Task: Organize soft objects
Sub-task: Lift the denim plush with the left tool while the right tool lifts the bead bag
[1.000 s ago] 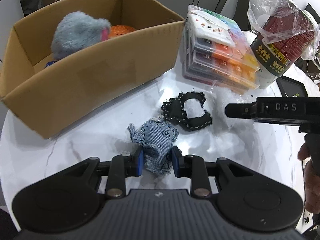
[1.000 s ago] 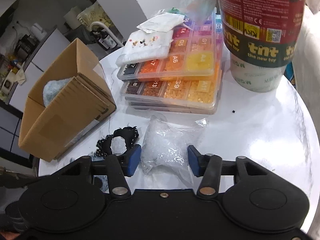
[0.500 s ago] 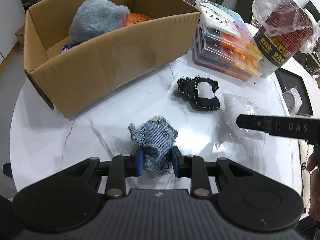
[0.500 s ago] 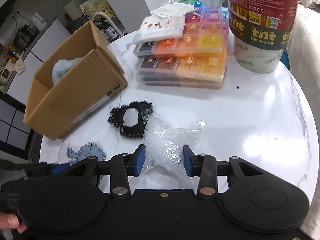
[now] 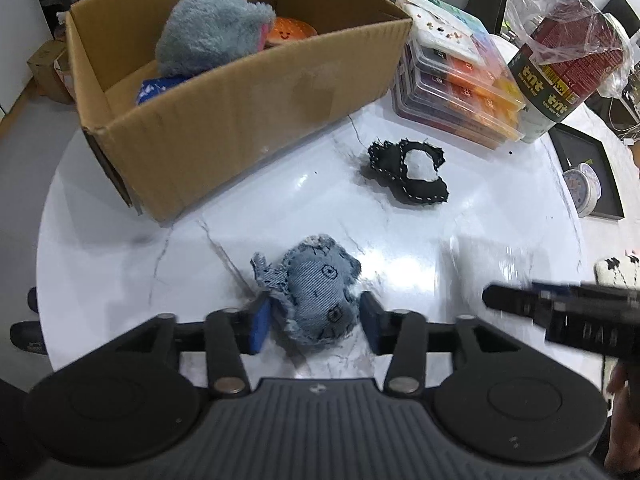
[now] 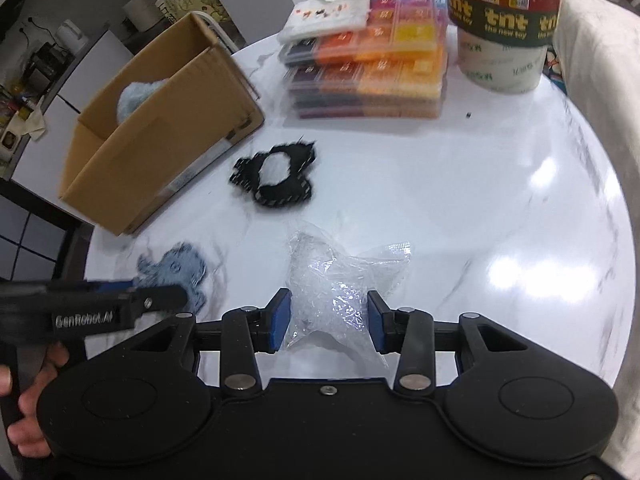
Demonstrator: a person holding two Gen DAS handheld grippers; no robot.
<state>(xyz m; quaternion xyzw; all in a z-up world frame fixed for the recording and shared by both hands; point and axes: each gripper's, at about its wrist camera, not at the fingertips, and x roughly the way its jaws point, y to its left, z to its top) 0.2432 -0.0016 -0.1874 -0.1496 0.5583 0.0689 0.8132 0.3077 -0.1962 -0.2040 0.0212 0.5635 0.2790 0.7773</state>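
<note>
A blue denim stuffed toy (image 5: 316, 292) lies on the white marble table between the fingers of my left gripper (image 5: 314, 322); the jaws stand apart, not pressing it. It also shows in the right wrist view (image 6: 176, 270). My right gripper (image 6: 328, 322) is closed on a clear plastic bag (image 6: 340, 280) of filling, held over the table. A black stitched fabric piece (image 5: 408, 170) lies in the middle of the table, also seen from the right wrist (image 6: 276, 180). A cardboard box (image 5: 240, 120) at the back left holds a grey plush toy (image 5: 208, 36) and an orange toy (image 5: 288, 32).
A stack of clear bead organizer cases (image 5: 456, 84) and a tall red "tnt" tub (image 5: 560, 68) wrapped in plastic stand at the back right. A black frame (image 5: 588, 168) and a small clock (image 5: 582, 192) sit at the right edge.
My left gripper has opened and let go of the denim toy. Both grippers have pulled back from the box; the right one has carried the plastic bag toward the table's front.
</note>
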